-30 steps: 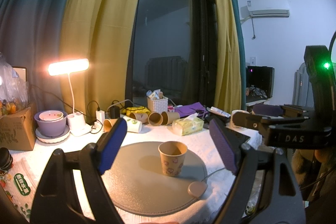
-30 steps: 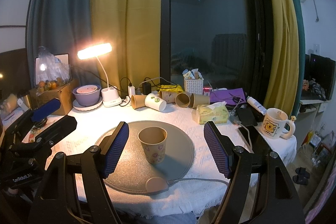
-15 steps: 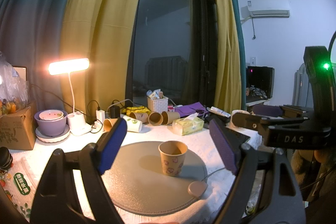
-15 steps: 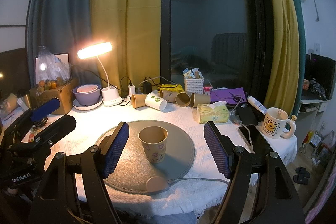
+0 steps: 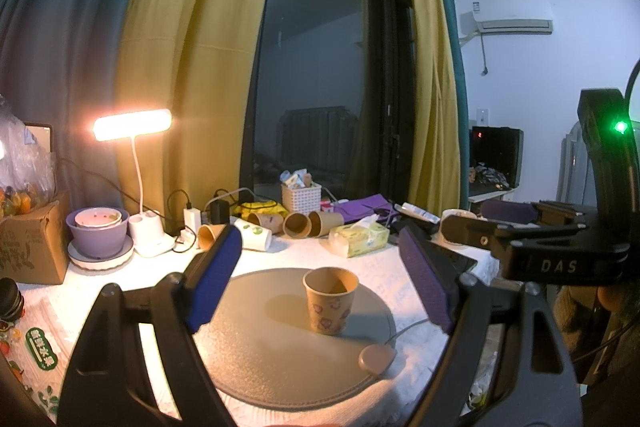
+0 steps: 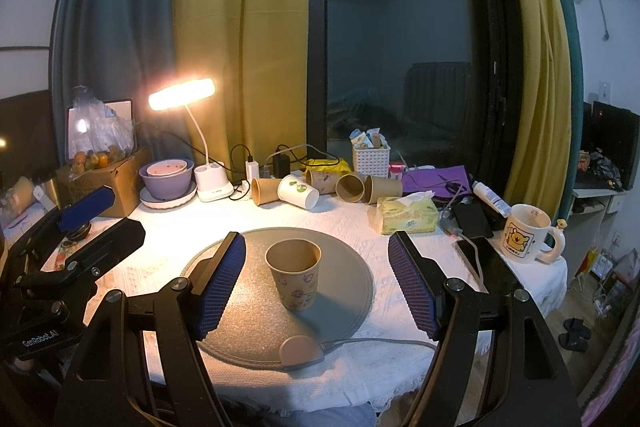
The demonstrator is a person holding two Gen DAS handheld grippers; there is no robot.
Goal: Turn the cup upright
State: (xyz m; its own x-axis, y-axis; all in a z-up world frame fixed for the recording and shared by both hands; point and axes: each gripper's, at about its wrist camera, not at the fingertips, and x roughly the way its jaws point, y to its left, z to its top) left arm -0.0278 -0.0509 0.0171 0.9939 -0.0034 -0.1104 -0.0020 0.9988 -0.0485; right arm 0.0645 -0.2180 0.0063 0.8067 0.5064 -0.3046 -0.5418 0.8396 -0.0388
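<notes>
Both our left gripper (image 5: 320,279) and right gripper (image 6: 316,283) hang spread apart and back from the paper cup (image 6: 294,277), which stands mouth-up on the round mat (image 6: 348,291), needing no grip.

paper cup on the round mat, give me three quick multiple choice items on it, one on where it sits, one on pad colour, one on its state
1. Where does the paper cup stand?
A. on the round grey mat
B. inside the white basket
C. on the cardboard box

2. What colour are the pads of the right gripper?
A. red
B. blue to purple
C. green

3. What state is the paper cup in?
A. lying on its side
C. upside down
B. upright, mouth open to the top, held by neither the right gripper nor the left gripper

Answers: 1 A, its base rests on the mat near the middle. 2 B, both pads show blue to purple. 3 B, the rim faces up and both pairs of jaws stand wide apart from it.
</notes>
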